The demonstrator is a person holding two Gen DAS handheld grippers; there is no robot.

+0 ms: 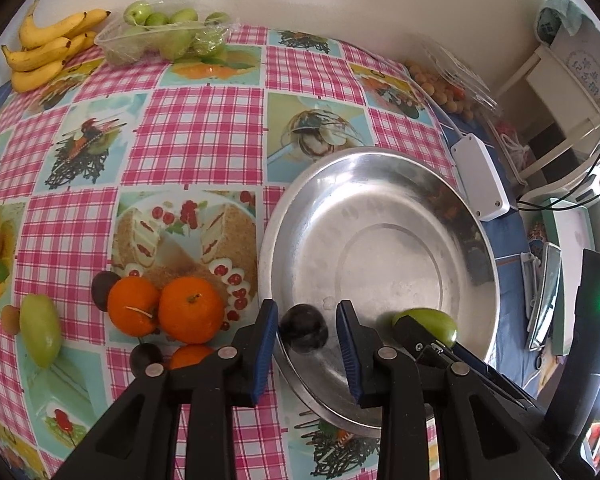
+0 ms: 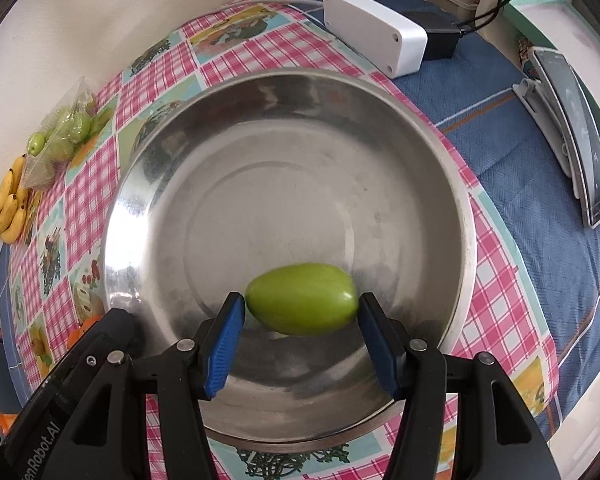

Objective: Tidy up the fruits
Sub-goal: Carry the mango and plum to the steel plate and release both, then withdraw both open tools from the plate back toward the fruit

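Beside the tray, a third orange is mostly hidden behind the left gripper. The right gripper covers part of the green fruit in the left view. Far past the tray, small tan fruits are too blurred to identify

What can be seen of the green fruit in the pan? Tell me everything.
The green fruit is smooth, glossy and egg-shaped, lying on its side near the pan's near edge. The right gripper holds it end to end between its blue pads. It looks whole and unblemished; whether it rests on the metal is unclear.
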